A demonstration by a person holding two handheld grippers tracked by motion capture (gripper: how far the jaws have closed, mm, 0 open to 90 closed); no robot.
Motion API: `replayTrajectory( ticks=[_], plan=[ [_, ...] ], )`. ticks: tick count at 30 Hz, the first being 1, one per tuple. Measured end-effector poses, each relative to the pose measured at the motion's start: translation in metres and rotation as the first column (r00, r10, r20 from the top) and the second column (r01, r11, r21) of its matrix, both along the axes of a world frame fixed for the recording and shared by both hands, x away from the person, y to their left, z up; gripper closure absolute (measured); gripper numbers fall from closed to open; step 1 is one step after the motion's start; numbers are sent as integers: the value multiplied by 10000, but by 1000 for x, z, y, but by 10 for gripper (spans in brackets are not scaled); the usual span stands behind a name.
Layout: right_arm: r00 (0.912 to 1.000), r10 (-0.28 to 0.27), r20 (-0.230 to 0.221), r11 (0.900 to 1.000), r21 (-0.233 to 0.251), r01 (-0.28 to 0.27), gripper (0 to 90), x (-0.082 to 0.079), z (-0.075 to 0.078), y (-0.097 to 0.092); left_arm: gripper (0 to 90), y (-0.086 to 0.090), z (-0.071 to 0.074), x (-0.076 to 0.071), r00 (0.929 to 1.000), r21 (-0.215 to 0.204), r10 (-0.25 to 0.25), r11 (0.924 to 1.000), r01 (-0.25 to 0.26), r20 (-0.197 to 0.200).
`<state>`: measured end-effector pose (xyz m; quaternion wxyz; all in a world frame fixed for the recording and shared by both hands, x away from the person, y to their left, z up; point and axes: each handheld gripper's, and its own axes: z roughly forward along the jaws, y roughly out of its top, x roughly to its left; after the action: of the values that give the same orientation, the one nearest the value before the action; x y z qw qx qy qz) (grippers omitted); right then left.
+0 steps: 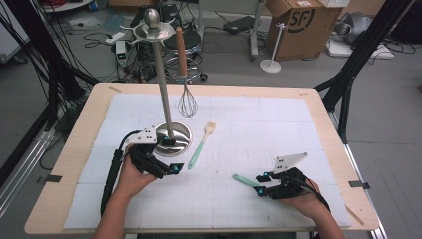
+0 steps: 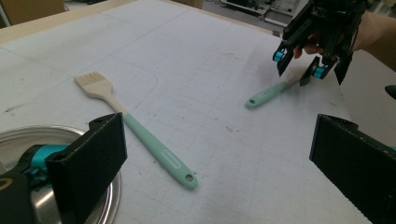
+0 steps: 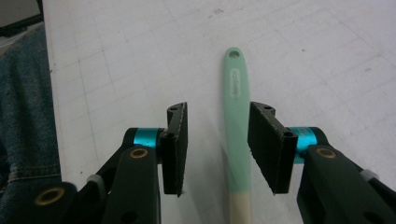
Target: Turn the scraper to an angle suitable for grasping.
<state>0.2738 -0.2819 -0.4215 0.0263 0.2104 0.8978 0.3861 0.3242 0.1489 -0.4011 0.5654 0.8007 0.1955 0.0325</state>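
Note:
A mint-handled utensil (image 1: 245, 180) (image 2: 268, 93) (image 3: 236, 121) lies flat on the white mat, its hanging hole pointing away from my right gripper (image 1: 260, 184) (image 2: 299, 63) (image 3: 217, 109). The handle passes between the right jaws, close to one pad and clear of the other, so that gripper is open. The utensil's head is hidden under the gripper. A second mint-handled brush (image 1: 201, 144) (image 2: 140, 135) with cream bristles lies mid-mat. My left gripper (image 1: 173, 155) (image 2: 217, 135) stands wide open and empty beside the steel stand's base (image 1: 181, 134) (image 2: 14, 140).
The stand's pole (image 1: 164, 84) rises tall from its round base, and a wooden-handled whisk (image 1: 186, 99) hangs from its top ring. The white gridded mat (image 1: 278, 124) covers most of the wooden table. Black frame struts (image 1: 353, 64), cables and a cardboard box (image 1: 298, 25) lie beyond.

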Motion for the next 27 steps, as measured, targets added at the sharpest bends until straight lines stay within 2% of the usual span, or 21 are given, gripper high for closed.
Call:
replayTrajectory(
  ticks=[5, 10, 11, 14, 19, 24, 27],
  plan=[
    [9996, 47, 291, 9991, 415, -59, 538, -2, -2, 0, 45, -1, 0, 0, 10000, -26, 24, 10000, -24, -37],
    [9984, -233, 523, 9956, 924, 184, 532, -5, -7, -8, 45, -2, -1, 0, 10000, 61, -65, 10000, 65, -25],
    [9985, -322, 439, 9944, 1017, 276, 527, -6, -9, -8, 45, -3, -1, -1, 10000, 27, -26, 10000, 26, -57],
    [9985, -325, 450, 9948, 977, 279, 490, -8, -11, -11, 45, -3, -2, 0, 9999, 84, -87, 9999, 87, -58],
    [9972, -429, 612, 9913, 1270, 349, 475, -11, -9, -15, 45, -3, -2, 0, 9999, 121, -128, 9998, 128, -44],
    [9957, -642, 674, 9921, 1125, 563, 512, -10, -12, -18, 45, -4, -3, 0, 9999, 147, -136, 9998, 137, -65],
    [9956, -740, 583, 9953, 667, 701, 581, -9, -15, -14, 45, -4, -3, 0, 9999, 181, -136, 9997, 138, -77]
  ],
)
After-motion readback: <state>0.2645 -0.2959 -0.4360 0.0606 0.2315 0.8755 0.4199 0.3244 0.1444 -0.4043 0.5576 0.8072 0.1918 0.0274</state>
